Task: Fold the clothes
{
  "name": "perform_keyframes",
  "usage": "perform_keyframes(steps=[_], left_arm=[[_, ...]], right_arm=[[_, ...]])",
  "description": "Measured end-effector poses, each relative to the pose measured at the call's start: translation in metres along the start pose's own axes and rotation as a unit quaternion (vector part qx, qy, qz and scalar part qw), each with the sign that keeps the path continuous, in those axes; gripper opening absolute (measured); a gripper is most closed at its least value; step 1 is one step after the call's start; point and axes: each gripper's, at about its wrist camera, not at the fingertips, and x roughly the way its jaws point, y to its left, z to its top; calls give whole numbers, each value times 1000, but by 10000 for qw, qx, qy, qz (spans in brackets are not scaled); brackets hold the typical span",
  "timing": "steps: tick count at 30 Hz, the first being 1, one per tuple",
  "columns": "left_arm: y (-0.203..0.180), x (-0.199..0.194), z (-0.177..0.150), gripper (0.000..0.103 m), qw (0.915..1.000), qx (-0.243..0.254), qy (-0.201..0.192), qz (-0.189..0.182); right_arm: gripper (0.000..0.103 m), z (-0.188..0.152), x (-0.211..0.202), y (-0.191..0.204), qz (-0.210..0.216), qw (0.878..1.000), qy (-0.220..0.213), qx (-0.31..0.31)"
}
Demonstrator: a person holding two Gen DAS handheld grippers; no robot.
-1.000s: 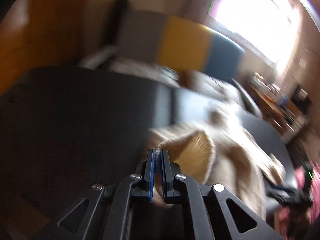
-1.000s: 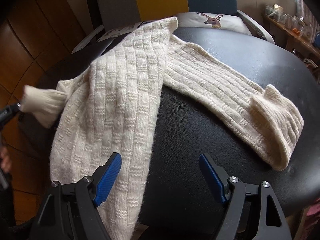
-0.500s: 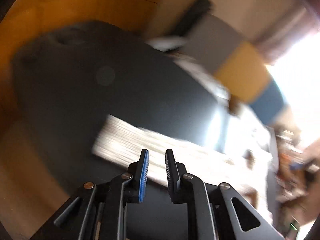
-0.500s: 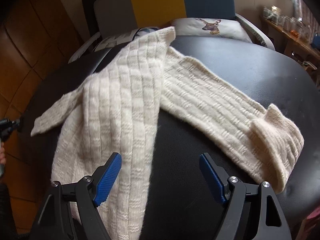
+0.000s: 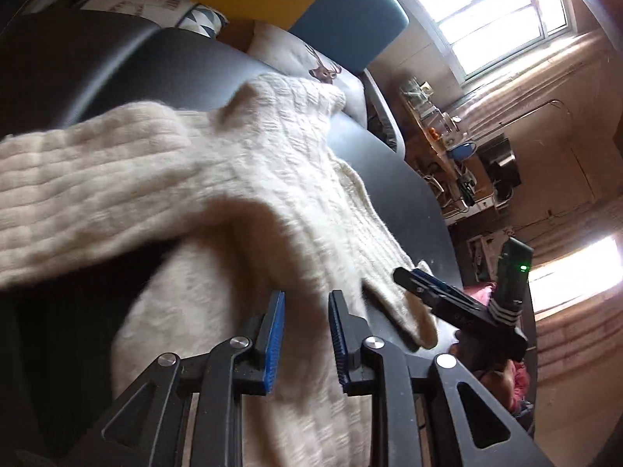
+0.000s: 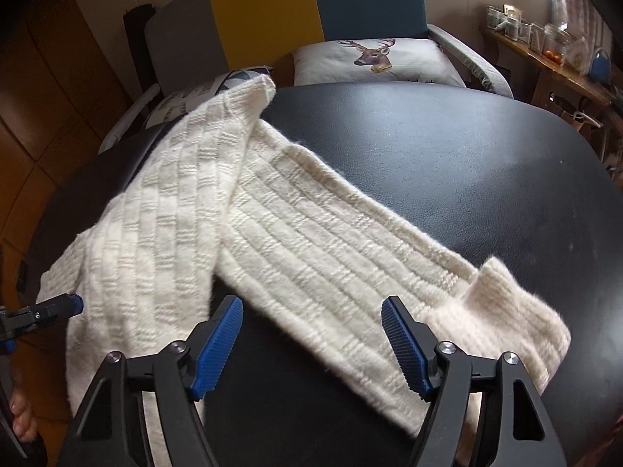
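Note:
A cream knitted sweater (image 6: 202,218) lies on a round black table (image 6: 467,163), body at the left, one sleeve (image 6: 350,264) stretched toward the right with its cuff (image 6: 506,303) folded up. My right gripper (image 6: 311,330) is open and empty, hovering over the near edge of the sleeve. My left gripper (image 5: 305,325) is slightly open, empty, just above the sweater (image 5: 249,179) at the table's left edge; it shows in the right wrist view (image 6: 50,307). The right gripper shows in the left wrist view (image 5: 440,292).
A grey, yellow and blue sofa (image 6: 272,11) with a deer cushion (image 6: 373,58) stands behind the table. A wooden shelf with jars (image 6: 545,43) is at the far right. Wooden panelling (image 6: 58,89) lies to the left.
My left gripper has let go of the sleeve end it held a second ago, opened a little and swung back over the sweater. The released sleeve now lies on the sweater's left side. Right gripper hardly moved.

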Motion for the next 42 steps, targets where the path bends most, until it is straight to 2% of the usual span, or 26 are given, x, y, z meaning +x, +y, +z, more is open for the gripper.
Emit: perform_keyframes(steps=[4,6,7,9,19,23,24,28,29,35,38,40,42], left_arm=[[-11,17,7,26,9994,199,116,242],[-12,10,10,23,9991,259,-23,333],[-13,6,11,14,9988,290,-92,378],[-14,-2,13,11,9980,350,-231,468],[-18,-46,27,8,9896,601,-936,907],[14,-87,52,4,9852,271,-1258,1129],[26,-97,59,0,9825,199,-1333,1287],[71,-128,84,0,9652,17,-1592,2072],[76,-129,83,0,9635,33,-1562,2174],[81,-117,48,1,9723,257,-1046,2073],[84,-111,30,8,9755,369,-786,2020],[83,-105,17,10,9780,454,-607,1945],[70,-86,0,11,9862,515,-316,1542]], right_arm=[[73,8,15,-8,-56,9999,89,11],[72,8,20,-7,-149,9998,110,-9],[72,8,22,-6,-195,9997,121,-20],[72,8,26,-5,-288,9995,142,-40],[72,7,42,-1,-693,9972,259,-115],[72,8,42,-12,-916,9951,378,-74],[73,9,42,-17,-982,9943,421,-39],[76,17,41,-45,-1346,9892,558,156],[76,20,41,-51,-1487,9870,585,178],[79,36,40,-91,-2337,9690,736,300],[79,46,38,-108,-2791,9568,757,307],[69,49,27,-109,-2613,9622,663,380],[69,47,13,-103,-2295,9710,508,436]])
